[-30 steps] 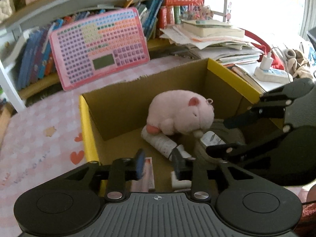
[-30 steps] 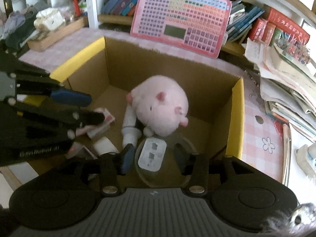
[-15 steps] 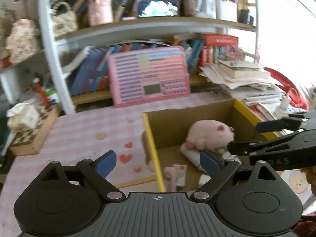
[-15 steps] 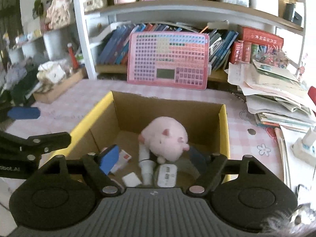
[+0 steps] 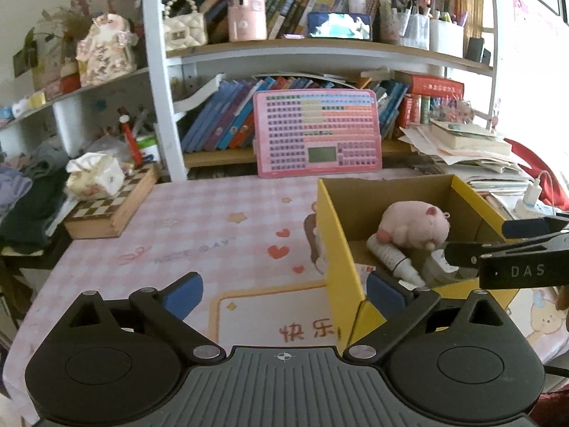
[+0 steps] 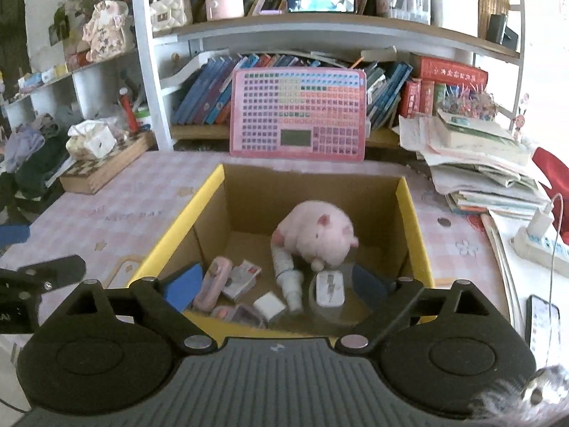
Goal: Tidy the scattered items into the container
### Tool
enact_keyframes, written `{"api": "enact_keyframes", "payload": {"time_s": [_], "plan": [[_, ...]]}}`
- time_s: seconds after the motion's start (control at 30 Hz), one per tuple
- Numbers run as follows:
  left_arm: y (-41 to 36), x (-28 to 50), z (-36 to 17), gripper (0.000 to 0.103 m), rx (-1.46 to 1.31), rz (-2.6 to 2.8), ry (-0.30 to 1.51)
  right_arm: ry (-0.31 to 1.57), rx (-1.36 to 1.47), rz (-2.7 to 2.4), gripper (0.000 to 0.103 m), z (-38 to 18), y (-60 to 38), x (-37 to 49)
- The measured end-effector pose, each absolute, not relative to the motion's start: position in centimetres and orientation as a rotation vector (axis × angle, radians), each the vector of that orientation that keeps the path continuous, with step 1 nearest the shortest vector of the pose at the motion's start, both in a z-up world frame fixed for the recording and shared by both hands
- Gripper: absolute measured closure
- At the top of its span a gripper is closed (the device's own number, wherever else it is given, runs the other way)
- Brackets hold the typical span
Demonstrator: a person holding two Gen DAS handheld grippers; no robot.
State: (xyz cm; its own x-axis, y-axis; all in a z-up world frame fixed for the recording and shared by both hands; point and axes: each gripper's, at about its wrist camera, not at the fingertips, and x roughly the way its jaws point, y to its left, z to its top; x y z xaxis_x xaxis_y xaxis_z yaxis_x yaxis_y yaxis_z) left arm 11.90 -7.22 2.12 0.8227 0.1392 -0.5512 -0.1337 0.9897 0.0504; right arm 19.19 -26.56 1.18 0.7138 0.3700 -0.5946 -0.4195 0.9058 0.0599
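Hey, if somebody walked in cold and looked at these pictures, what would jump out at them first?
Probably the pink plush pig sitting in the yellow-edged cardboard box at mid-table, small bits lying around it. Behind the box, a pink keyboard-like chart board leans against the crowded bookshelf. Both claws, left and right, are opening with nothing between them.

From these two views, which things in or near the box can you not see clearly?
- Left wrist view: the cardboard box near wall hides most small items on its floor.
- Left wrist view: a brown figure on the tablecloth is half covered by the box.
- Right wrist view: labels on the white bottle and the small packets are too small and blurred to read.
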Motion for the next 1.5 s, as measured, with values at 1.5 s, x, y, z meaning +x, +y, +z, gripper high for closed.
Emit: {"api": "enact_keyframes", "payload": {"time_s": [1.5], "plan": [[-3.1, -3.3, 0.1, 0.0, -0.04, 0.099, 0.745, 0.751, -0.075, 0.41, 0.006, -0.3, -22.4, 1.5]]}}
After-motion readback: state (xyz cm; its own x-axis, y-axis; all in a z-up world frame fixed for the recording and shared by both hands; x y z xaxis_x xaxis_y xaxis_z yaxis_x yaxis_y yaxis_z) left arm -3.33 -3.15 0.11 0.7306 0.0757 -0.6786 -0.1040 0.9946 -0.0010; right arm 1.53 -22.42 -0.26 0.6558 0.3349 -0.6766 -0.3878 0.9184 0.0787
